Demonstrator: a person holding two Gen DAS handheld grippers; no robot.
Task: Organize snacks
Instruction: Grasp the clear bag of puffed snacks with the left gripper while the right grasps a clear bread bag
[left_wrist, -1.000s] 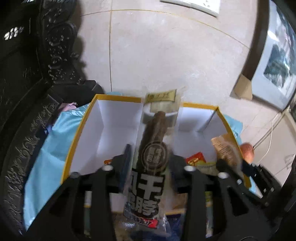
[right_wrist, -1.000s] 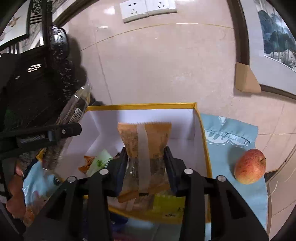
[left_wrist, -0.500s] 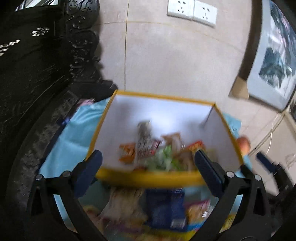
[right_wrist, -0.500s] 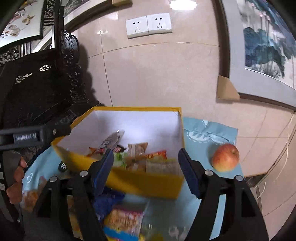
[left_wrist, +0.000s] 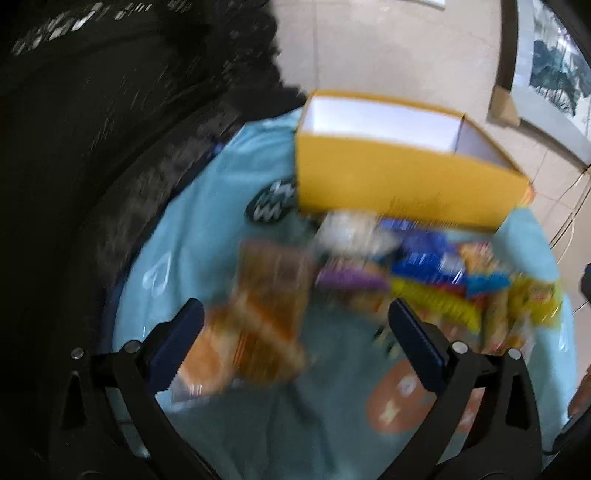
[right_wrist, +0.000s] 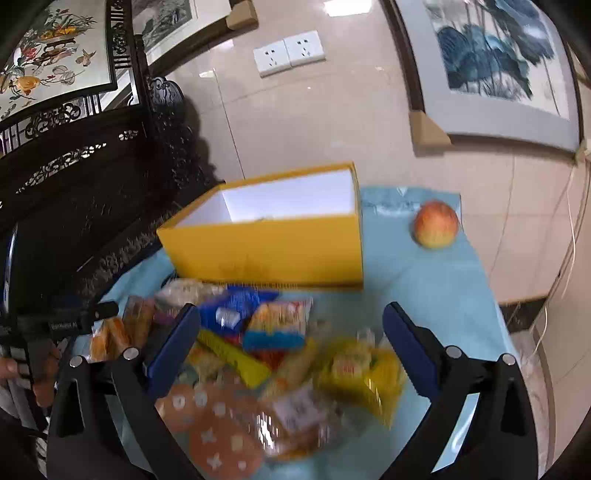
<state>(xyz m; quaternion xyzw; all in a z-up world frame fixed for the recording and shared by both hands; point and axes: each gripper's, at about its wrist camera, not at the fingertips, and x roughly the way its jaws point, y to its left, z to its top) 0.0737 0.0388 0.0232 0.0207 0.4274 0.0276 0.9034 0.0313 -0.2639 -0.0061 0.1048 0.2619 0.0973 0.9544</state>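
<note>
Cloth: a light blue cloth covers the tabletop; its right half, between the box and the far right edge, lies bare and gives the widest open room.
Carved furniture: dark carved wood closes off the whole left side, right against the cloth's left edge.
Box: the yellow box, white inside, stands open at the back of the cloth near the wall; its front wall is just behind the snack heap.
Snack heap: loose snack packets lie in a blurred pile on the cloth in front of the box, spreading from the left edge toward the middle.
Orange packet: in the left wrist view an orange packet lies at the heap's left end, bare cloth to its left.
Apple: an apple sits alone by the back right of the cloth, well apart from the box.
Left gripper: the left gripper hangs spread wide above the orange packet, nothing between its pads.
Right gripper: the right gripper has its jaws opening, wide over the heap, pinching nothing.
</note>
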